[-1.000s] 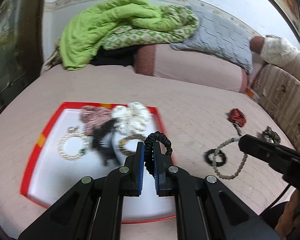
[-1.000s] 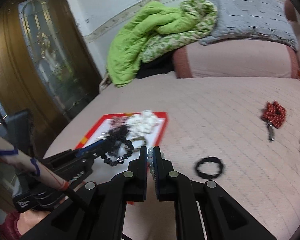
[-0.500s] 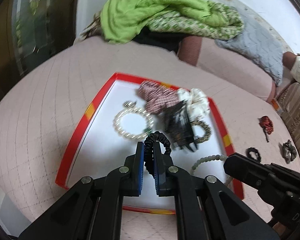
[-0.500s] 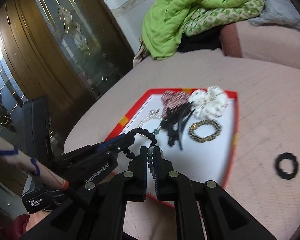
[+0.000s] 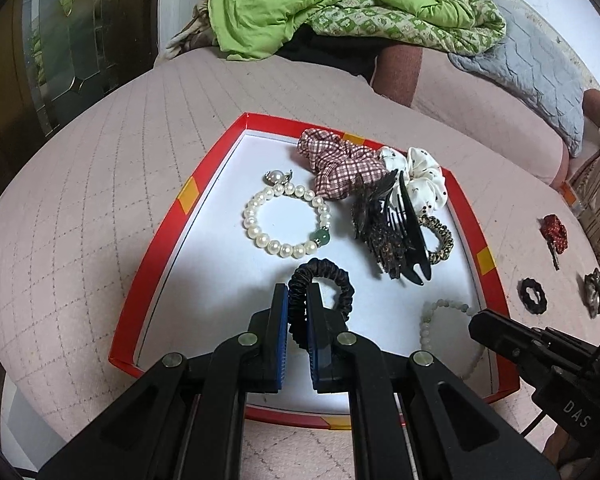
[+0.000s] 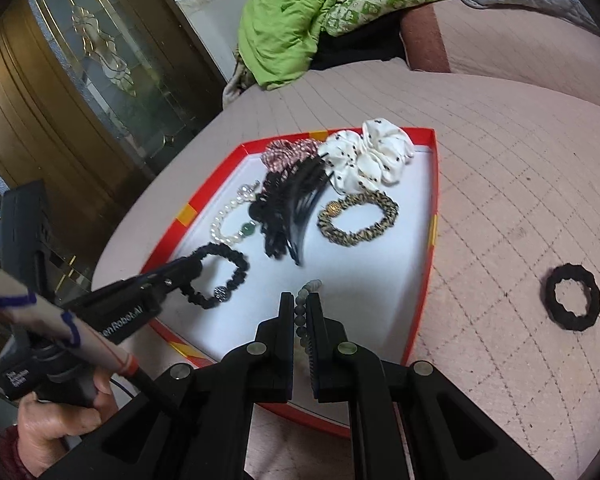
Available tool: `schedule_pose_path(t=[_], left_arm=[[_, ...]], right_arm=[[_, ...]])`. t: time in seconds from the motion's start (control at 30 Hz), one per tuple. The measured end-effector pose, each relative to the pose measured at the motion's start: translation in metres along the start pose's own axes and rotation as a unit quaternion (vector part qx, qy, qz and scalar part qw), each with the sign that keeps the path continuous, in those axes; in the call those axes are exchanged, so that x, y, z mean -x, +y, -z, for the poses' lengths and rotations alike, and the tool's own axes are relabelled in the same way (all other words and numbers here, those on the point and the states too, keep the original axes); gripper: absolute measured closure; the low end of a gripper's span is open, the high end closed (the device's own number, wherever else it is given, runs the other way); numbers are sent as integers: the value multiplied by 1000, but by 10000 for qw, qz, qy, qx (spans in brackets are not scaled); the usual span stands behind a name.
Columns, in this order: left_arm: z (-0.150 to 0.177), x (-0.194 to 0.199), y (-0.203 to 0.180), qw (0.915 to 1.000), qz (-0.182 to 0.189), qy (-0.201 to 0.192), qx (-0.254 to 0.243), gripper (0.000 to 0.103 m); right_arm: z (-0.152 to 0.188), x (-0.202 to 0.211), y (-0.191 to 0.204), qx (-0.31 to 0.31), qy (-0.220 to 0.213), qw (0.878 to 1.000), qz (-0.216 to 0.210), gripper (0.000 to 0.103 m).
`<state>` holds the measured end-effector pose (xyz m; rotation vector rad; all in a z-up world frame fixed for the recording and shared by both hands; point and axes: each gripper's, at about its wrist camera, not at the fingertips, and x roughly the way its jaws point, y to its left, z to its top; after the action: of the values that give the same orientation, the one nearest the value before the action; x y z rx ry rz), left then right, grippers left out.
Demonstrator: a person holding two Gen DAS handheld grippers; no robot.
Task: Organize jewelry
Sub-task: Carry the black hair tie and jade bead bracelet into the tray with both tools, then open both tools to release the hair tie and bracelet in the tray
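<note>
A red-rimmed white tray [image 5: 188, 200] [image 6: 432, 236] lies on the pink bed. My left gripper [image 5: 297, 300] [image 6: 188, 268] is shut on a black hair tie [image 5: 332, 276] [image 6: 220, 280], low over the tray's near part. Just right of it, my right gripper [image 6: 301, 304] is shut on a pale green bead bracelet [image 5: 428, 320] [image 6: 312, 286] that droops onto the tray floor. In the tray lie a pearl bracelet [image 5: 284, 220], a checked scrunchie [image 5: 340, 164], a white dotted scrunchie [image 6: 368, 156], a black claw clip [image 6: 292, 208] and a leopard hair tie [image 6: 356, 220].
Right of the tray on the bedspread lie a black hair tie [image 6: 572, 296] [image 5: 534, 296], a red item [image 5: 554, 232] and a dark metallic piece [image 5: 596, 296]. Green quilts [image 5: 340, 4] and a grey pillow [image 5: 540, 68] pile at the bed's far end. A glass door [image 6: 80, 92] stands left.
Both grippers moved from the bare bedspread leftward over the tray and sank lower, each carrying its piece. The bead bracelet now rests on the tray floor.
</note>
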<state>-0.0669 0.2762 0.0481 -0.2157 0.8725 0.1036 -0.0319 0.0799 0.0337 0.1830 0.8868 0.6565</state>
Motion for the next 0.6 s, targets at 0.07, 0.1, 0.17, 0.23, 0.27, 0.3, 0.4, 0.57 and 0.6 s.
schedule_pose_path(t=[0.07,0.1,0.17,0.23,0.27,0.3,0.4,0.57,0.6], left_arm=[[1,-1,1,10000,-30,25,12,95],[1,-1,2,10000,-46,32,11,95],[1,-3,1,10000,-87,47,-4,95],[2,-4,0,9999,-108,68,-45,95],[2,-4,-1,9999,-121,70,-65,95],[2,-4,-2,9999,-120,76,-79,94],[2,-5,-4,9999,-63,87,-79,94],[3,-4,-9,9999,-37,69,-130,89],[3,-4,-11,9998,-46,54,-162,89]], right_arm=[[1,-1,-1,15,26,10000,32,96],[1,-1,-2,24,36,10000,34,96],[2,-2,-2,40,49,10000,66,96],[2,-3,-2,49,62,9999,83,96],[3,-3,-2,58,68,9999,100,96],[3,-4,-2,66,75,9999,125,96],[4,-4,-3,77,102,9997,203,96],[6,-8,1,242,251,9988,333,96],[6,-9,1,265,252,9987,354,95]])
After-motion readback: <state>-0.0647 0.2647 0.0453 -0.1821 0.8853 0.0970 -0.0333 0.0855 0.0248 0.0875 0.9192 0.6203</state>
